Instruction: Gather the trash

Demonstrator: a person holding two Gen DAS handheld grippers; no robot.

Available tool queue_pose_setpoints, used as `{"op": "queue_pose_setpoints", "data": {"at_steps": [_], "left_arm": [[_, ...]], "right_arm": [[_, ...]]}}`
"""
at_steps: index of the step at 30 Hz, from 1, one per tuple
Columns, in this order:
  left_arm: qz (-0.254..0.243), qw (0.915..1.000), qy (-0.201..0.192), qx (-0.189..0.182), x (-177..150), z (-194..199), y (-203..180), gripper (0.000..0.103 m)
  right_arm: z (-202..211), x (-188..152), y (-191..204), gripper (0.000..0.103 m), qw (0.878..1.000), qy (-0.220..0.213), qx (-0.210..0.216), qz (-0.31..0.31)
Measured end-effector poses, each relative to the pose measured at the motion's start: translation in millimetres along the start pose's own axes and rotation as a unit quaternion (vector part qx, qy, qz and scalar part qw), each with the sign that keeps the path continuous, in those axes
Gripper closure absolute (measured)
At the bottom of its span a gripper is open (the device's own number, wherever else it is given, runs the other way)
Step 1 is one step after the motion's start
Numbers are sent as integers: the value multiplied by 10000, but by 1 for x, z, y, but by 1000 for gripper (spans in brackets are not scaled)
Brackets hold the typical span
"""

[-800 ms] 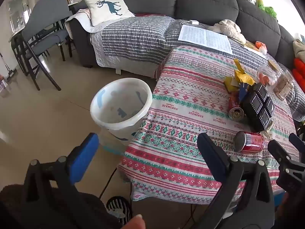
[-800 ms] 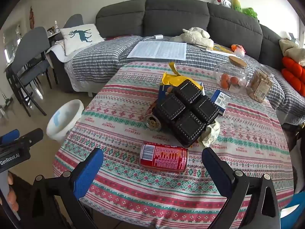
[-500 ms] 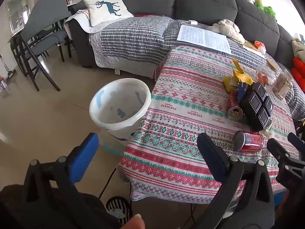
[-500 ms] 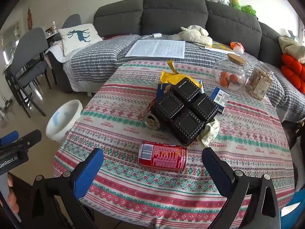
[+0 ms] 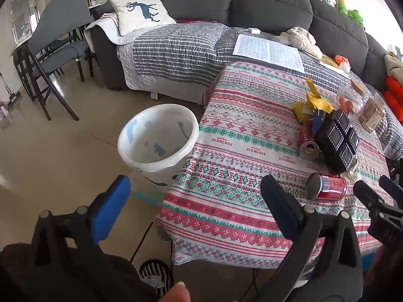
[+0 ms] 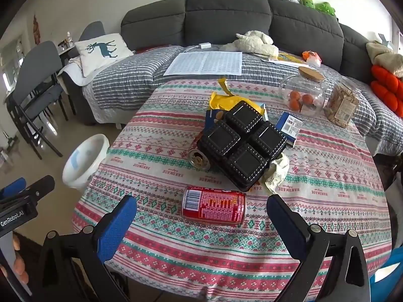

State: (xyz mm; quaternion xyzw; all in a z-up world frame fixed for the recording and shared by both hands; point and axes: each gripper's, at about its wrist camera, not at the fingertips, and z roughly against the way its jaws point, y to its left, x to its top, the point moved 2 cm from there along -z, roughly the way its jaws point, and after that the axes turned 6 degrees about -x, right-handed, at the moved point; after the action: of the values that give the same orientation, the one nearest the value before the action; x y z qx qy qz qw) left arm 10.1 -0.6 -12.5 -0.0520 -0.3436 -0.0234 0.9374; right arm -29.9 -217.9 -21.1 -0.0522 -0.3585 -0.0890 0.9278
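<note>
Nothing on the tabletop (image 6: 327,166) has shifted since the earlier frames; only your viewpoints have drifted a touch, and both grippers stay wide apart with nothing between the fingers. Your right gripper (image 6: 201,216) hangs spread over the near edge of the patterned cloth, and the red can (image 6: 213,209) lies on its side just beyond it, between the two blue pads in that view. Your left gripper (image 5: 194,201) is equally spread, off the table's left corner, with the white bin (image 5: 157,138) on the floor ahead of it, right beside the cloth's edge.

Behind the red can sits the black tray (image 6: 241,148) of four square cells, tilted on a heap of litter: a second can (image 6: 199,159) lying with its open end toward you, a crumpled paper (image 6: 275,173), a yellow wrapper (image 6: 226,99) and a blue carton (image 6: 289,127) (partly tucked under the tray). Further right stand a glass jar (image 6: 304,93) holding orange fruit and a snack bag (image 6: 341,105).
</note>
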Motion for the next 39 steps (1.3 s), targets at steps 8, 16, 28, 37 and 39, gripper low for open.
{"op": "queue_pose_setpoints", "data": {"at_steps": [8, 16, 28, 37, 39], "left_arm": [[-4, 10000, -17, 27, 0, 0, 1, 1], [3, 10000, -46, 40, 0, 1, 2, 1], [-6, 9999, -143, 65, 1, 5, 5, 1], [1, 9998, -174, 31, 1, 7, 6, 1], [-8, 9998, -183, 25, 1, 7, 7, 1]], "right_arm": [[1, 2, -2, 0, 10000, 12, 19, -30], [3, 2, -2, 0, 10000, 5, 34, -19], [4, 3, 1, 0, 10000, 4, 34, -16], [1, 6, 2, 0, 10000, 23, 38, -31], [1, 6, 2, 0, 10000, 8, 34, -18]]}}
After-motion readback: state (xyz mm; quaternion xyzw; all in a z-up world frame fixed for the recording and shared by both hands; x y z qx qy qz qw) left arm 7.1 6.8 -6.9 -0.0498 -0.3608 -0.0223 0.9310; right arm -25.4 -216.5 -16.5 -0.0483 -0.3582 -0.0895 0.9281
